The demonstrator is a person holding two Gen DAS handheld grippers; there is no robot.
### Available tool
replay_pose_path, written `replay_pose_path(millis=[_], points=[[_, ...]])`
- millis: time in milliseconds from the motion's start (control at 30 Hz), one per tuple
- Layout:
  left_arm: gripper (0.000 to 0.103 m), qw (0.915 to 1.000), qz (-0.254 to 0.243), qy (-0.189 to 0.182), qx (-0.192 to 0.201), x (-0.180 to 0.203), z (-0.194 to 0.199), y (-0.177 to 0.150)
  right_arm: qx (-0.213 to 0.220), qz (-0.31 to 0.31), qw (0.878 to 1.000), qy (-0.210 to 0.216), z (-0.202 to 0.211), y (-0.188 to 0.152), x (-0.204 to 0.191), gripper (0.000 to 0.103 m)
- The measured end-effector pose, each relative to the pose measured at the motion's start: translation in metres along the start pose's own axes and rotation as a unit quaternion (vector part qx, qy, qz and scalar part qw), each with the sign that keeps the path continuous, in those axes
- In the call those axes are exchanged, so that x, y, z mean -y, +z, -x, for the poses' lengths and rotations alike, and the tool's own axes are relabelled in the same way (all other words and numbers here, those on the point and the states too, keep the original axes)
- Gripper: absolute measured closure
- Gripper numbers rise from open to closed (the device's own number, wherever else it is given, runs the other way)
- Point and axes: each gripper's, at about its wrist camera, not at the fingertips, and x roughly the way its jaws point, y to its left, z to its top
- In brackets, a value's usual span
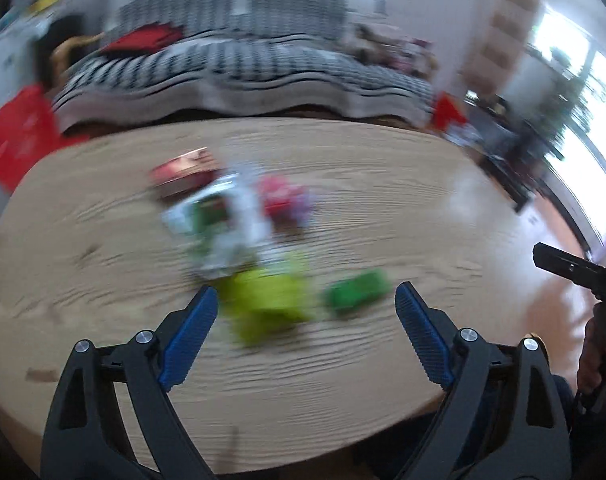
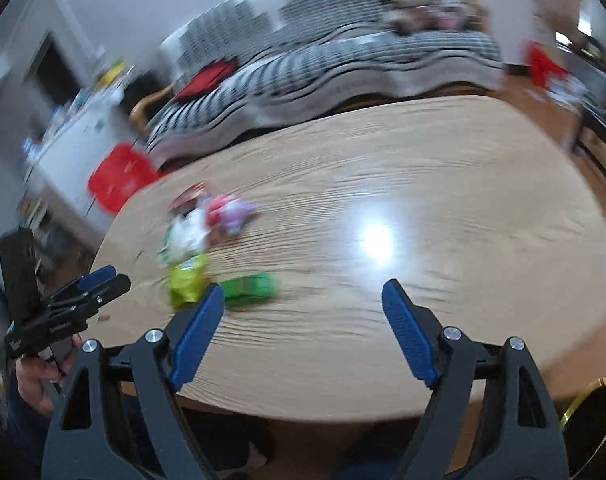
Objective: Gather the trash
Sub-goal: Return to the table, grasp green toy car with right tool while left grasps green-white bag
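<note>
Hovering over the table [image 1: 103, 240], you are holding both grippers wide and empty, the left gripper [image 1: 306, 304] lying nearer the yellow-green wrapper [image 1: 267, 304] than the right gripper [image 2: 303, 300]

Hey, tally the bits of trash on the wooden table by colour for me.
Red or pink: 2, the red packet and the pink wrapper
White: 1, the white wrapper
Green: 2, the lime bag and the green packet
Total: 5, though blur may hide more.

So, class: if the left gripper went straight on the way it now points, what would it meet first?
Probably the yellow-green wrapper on the wooden table, lying between the open left gripper fingers; blur leaves depth uncertain.
</note>
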Motion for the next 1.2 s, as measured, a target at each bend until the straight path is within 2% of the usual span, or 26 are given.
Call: replay_pose_path(millis=[100, 167, 267, 367, 533, 633, 800, 1067, 1100, 1167, 1200], points=[[0.015, 0.9995, 0.030, 0.009, -0.001, -0.036, -0.002, -0.002, -0.037, 0.023, 0.998, 0.033, -0.051, 0.016, -0.050, 0.024], [0.015, 0.9994, 0.035, 0.007, 0.002, -0.052, -0.006, -0.005, -0.054, 0.028, 0.997, 0.046, -0.079, 0.030, -0.068, 0.024], [0.014, 0.9994, 0.030, 0.004, 0.015, -0.065, -0.019, -0.014, -0.060, 0.039, 0.997, 0.041, -0.103, 0.034, -0.083, 0.024], [0.014, 0.9997, 0.021, -0.004, -0.013, -0.065, -0.045, -0.010, -0.064, 0.057, 0.996, 0.021, -0.119, 0.023, -0.077, 0.022], [0.012, 0.9997, 0.013, 0.010, -0.019, -0.069, -0.071, 0.000, -0.088, 0.117, 0.988, -0.037, -0.146, -0.006, -0.078, 0.022], [0.012, 0.9995, 0.015, 0.010, -0.027, -0.068, -0.089, 0.006, -0.090, 0.131, 0.987, -0.035, -0.151, -0.014, -0.082, 0.012], [0.012, 0.9990, -0.008, 0.032, -0.029, -0.067, -0.116, 0.012, -0.101, 0.139, 0.984, -0.052, -0.163, -0.017, -0.080, 0.011], [0.012, 0.9994, -0.026, 0.012, -0.020, -0.064, -0.136, 0.018, -0.144, 0.136, 0.979, -0.053, -0.198, -0.025, -0.082, 0.010], [0.013, 0.9993, -0.032, 0.013, -0.016, -0.063, -0.136, 0.018, -0.141, 0.139, 0.979, -0.056, -0.199, -0.026, -0.083, 0.011], [0.022, 0.9991, -0.037, 0.014, -0.013, -0.063, -0.135, 0.019, -0.140, 0.139, 0.979, -0.060, -0.200, -0.025, -0.084, 0.011], [0.031, 0.9991, -0.035, 0.011, -0.018, -0.064, -0.136, 0.019, -0.139, 0.138, 0.979, -0.062, -0.200, -0.025, -0.083, 0.011]])
